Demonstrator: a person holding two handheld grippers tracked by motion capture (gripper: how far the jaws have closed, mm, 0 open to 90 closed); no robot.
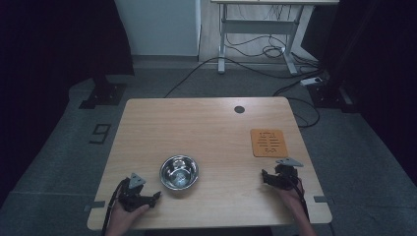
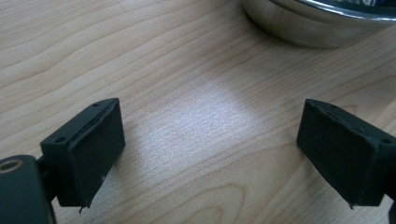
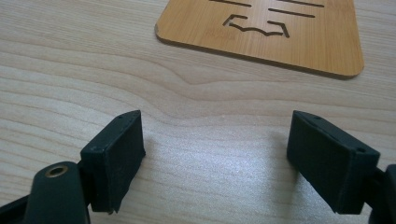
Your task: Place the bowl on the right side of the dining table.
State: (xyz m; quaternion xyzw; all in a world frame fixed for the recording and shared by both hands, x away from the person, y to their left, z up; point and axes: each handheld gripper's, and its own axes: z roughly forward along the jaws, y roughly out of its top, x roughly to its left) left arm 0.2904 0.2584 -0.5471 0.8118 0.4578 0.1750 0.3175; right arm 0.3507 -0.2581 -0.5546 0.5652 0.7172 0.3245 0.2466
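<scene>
While both hands rest low at the near edge of the table (image 1: pixel 206 123), the left gripper (image 1: pixel 156 196) lies near-left, its tips aimed right toward the bowl (image 1: pixel 179 172); its jaws stand spread, with bare wood between them. In the left gripper view the bowl's steel wall (image 2: pixel 299 28) sits just beyond the jaws, apart from them; the bowl stands near the middle of the near half of the table, slightly left of centre. At the near-right, the right gripper (image 1: pixel 266 176) has its jaws spread wide too, pinching nothing; an orange mat (image 1: pixel 268 142) lies flat just beyond it, nearer the far side, close to the right edge; in the right gripper view the mat (image 3: pixel 280 37) shows cut-out lines and lies clear of the jaws. A dark round hole (image 1: pixel 239 109) marks the far edge of the table.
</scene>
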